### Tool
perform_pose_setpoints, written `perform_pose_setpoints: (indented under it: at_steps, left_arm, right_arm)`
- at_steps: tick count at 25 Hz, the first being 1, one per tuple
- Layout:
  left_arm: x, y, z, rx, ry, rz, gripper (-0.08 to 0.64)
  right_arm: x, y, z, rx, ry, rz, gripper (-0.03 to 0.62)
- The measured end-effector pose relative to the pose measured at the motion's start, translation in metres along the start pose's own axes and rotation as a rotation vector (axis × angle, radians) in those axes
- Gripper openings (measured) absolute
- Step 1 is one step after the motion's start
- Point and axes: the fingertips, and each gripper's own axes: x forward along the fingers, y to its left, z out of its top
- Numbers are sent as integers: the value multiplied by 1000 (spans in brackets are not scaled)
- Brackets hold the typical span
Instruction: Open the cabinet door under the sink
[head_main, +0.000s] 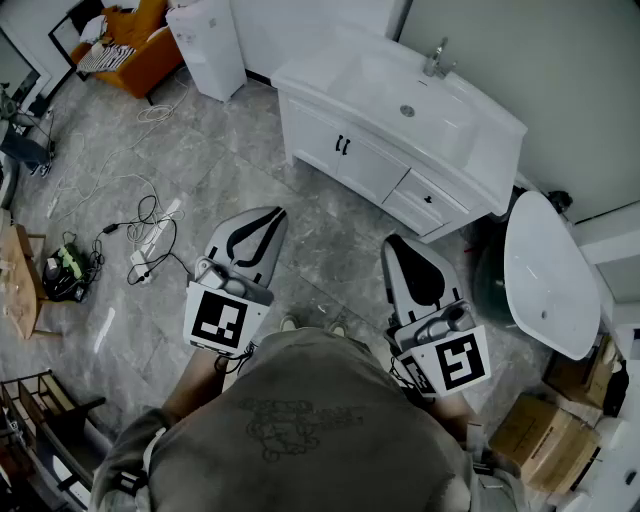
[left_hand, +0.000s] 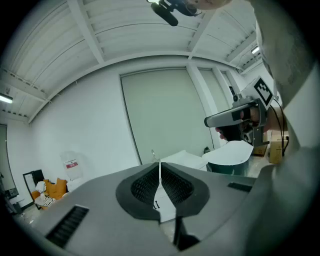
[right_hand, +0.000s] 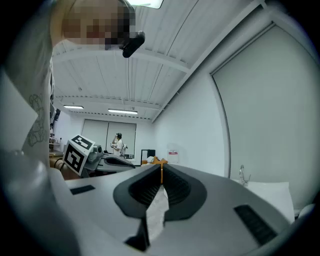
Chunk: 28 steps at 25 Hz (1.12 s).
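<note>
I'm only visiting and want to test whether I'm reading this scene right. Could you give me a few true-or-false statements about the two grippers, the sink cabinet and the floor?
1. The cabinet door under the sink is shut. True.
2. The left gripper grips the door's handle. False: it hangs over the floor, apart from the cabinet, with its jaws together on nothing.
3. The right gripper has its jaws together with nothing between them. True.
4. The faucet stands at the sink's front edge, nearest the person. False: it stands at the far edge, by the wall.
5. Cables lie on the floor to the person's left. True.
</note>
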Motion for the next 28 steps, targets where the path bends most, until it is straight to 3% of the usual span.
perform_pose_setpoints:
  at_steps: [3,20,28]
  left_arm:
    - [-5,4,-3,31,-6,-11,23]
    - [-45,36,-23,5,-27,-30,23]
    - [-47,54,-44,-24,-12,-36,23]
  right_arm:
    - [4,7,-1,5,1,0,32]
    - [29,48,-12,14,36,-47,34]
    - [38,48,-24,-5,88,-86,34]
